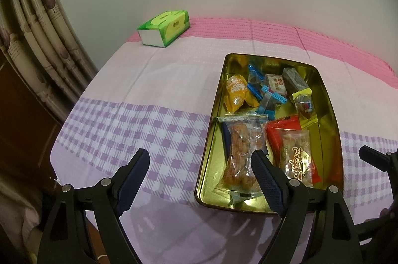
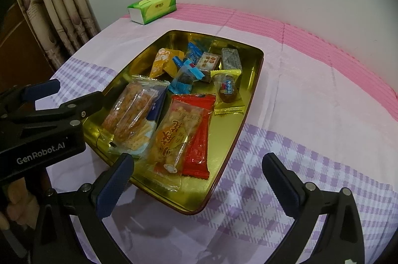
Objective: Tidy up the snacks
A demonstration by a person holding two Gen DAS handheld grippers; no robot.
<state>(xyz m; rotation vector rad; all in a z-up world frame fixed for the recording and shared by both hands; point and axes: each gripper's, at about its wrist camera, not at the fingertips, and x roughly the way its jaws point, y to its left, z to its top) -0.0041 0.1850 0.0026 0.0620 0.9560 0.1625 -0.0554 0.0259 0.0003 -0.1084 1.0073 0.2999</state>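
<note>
Left wrist view: left tool [image 1: 202, 170] wide open, empty, straddling the tin's [image 1: 333, 114] near-left rim; right tool [image 2: 199, 179] likewise open, empty, equally near.

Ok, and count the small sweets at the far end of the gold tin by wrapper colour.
Orange packet: 1
Blue-ended sweets: 2 (a third may be tucked between them; cannot tell)
Brown printed square sweet: 1
Grey block: 1
Yellow-wrapped sweet: 1
Total: 6
</note>
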